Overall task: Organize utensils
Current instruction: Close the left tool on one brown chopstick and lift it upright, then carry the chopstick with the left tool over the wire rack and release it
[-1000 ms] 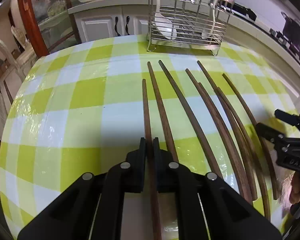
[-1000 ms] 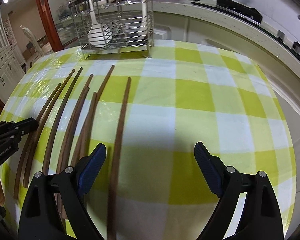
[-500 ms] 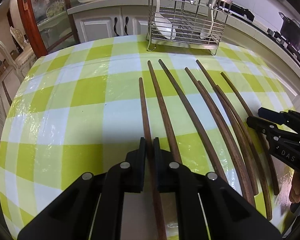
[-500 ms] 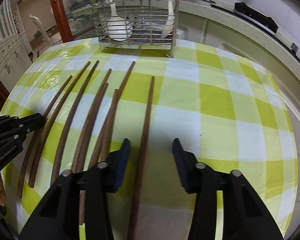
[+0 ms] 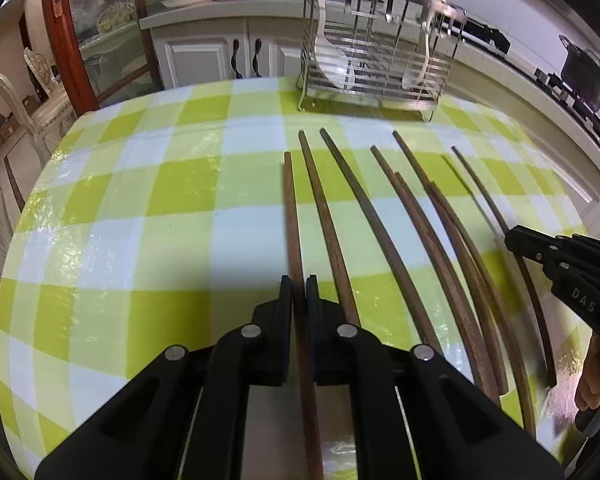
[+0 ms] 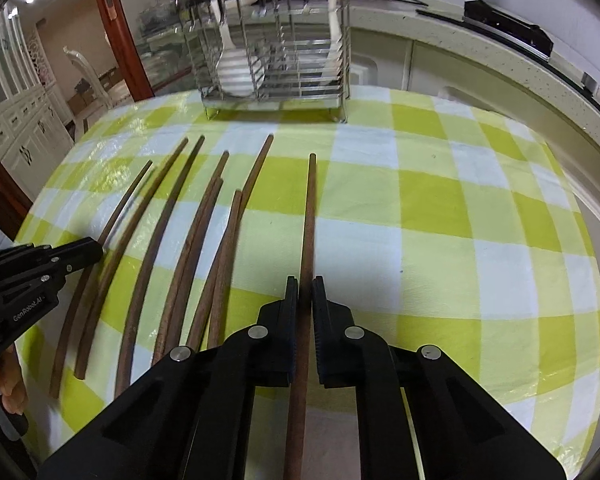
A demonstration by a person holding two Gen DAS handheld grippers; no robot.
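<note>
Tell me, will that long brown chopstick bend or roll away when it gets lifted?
The chopstick looks like wood, thin and even, so it is probably stiff and light. It seems round, so loose ones could roll on the tablecloth. Pinched near one end by the right gripper, its long free tip may dip.

- chopstick [image 5: 296, 240] near end hidden under left gripper [image 5: 299, 292], runs off bottom edge
- rack [image 6: 276, 48] motion-blurred, contents unclear
- rightmost chopstick [image 5: 496, 216] partly behind right gripper [image 5: 516, 238]
</note>
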